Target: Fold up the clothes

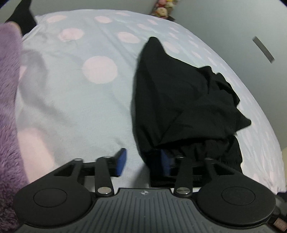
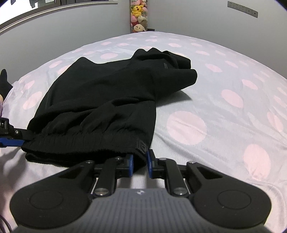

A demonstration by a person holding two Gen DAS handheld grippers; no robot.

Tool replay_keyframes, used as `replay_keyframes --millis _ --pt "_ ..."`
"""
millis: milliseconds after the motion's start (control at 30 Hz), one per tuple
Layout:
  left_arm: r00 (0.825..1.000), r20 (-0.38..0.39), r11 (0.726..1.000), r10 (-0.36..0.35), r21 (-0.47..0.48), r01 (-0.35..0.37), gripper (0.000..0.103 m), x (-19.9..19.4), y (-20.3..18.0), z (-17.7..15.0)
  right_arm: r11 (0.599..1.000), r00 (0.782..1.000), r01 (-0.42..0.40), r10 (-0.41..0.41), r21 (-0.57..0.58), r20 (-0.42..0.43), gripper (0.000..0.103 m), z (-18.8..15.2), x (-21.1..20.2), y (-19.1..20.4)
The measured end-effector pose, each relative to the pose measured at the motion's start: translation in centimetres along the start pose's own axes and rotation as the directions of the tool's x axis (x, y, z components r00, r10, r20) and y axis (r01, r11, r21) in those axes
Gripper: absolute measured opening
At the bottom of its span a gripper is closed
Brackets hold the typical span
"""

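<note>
A purple fleece blanket [image 1: 8, 100] lies along the left edge of the bed [image 1: 71, 100], whose pale sheet carries pink dots. To its right the left gripper [image 1: 143, 161] hangs low over the sheet with its jaws standing apart: the left blue pad sits clear over bare sheet, while the right pad is partly hidden under the near edge of the black garment [image 1: 179, 100], and nothing is pinched between them. In the right wrist view the same black garment [image 2: 100, 100] lies roughly folded across the middle of the bed, its elastic waistband [image 2: 86, 141] towards the near edge and the rest bunched towards the far edge. The right gripper [image 2: 140, 164] is at the waistband's right corner, its jaws narrowed with that corner of cloth between the blue pads; whether they press on it I cannot tell. Plush toys [image 2: 139, 16] stand at the wall beyond the far edge.
</note>
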State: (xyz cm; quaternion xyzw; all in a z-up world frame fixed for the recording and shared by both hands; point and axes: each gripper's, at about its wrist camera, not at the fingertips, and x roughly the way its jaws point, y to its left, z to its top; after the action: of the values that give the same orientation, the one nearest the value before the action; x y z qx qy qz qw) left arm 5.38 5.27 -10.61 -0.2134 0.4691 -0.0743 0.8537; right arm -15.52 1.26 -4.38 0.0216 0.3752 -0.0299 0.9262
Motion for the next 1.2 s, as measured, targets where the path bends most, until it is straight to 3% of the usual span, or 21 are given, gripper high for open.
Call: replay_keyframes --millis 333,400,500,533,567,667,800,1100,1200 --pt "1.000 -0.015 1.000 -0.007 0.000 0.007 0.060 0.8 -0.2 -0.1 1.000 1.000 -0.007 0.007 0.025 -0.008 0.022 0.2 0.5 -0.4" --pt "1.000 -0.013 1.000 -0.001 0.014 0.001 0.060 0.9 -0.4 -0.1 1.000 1.000 -0.012 0.012 0.021 -0.008 0.020 0.2 0.6 -0.4" --pt "1.000 -0.013 0.999 -0.017 0.039 0.018 0.041 1.0 -0.7 -0.2 1.000 1.000 -0.015 0.015 0.020 0.000 0.016 0.3 0.6 -0.3" --pt "0.999 -0.019 0.998 -0.042 0.039 0.042 0.026 1.1 -0.8 -0.2 1.000 1.000 -0.013 0.013 0.020 0.006 0.015 0.3 0.4 -0.2" --pt "0.997 -0.030 0.997 -0.065 0.041 0.066 0.019 1.1 -0.8 -0.2 1.000 1.000 -0.010 0.010 0.019 0.012 0.014 0.3 0.2 -0.2" --pt "0.997 -0.051 0.994 -0.056 0.086 0.060 0.018 1.1 -1.6 -0.4 1.000 1.000 0.003 -0.003 -0.001 0.023 0.013 0.3 -0.8 -0.2" --pt "0.988 -0.138 0.992 -0.073 0.097 0.087 0.016 1.2 -2.6 -0.9 1.000 1.000 0.021 -0.021 0.004 0.013 0.012 0.1 -2.4 -1.2" --pt "0.939 -0.333 0.973 -0.079 0.178 0.145 0.014 0.2 -5.8 -4.4 0.997 0.997 0.074 -0.074 0.004 -0.035 0.012 -2.8 -7.8 -2.9" --pt "0.927 -0.367 0.968 -0.080 0.193 0.161 0.014 0.2 -6.3 -5.5 0.996 0.994 0.093 -0.093 0.008 -0.050 0.012 -4.3 -8.7 -3.4"
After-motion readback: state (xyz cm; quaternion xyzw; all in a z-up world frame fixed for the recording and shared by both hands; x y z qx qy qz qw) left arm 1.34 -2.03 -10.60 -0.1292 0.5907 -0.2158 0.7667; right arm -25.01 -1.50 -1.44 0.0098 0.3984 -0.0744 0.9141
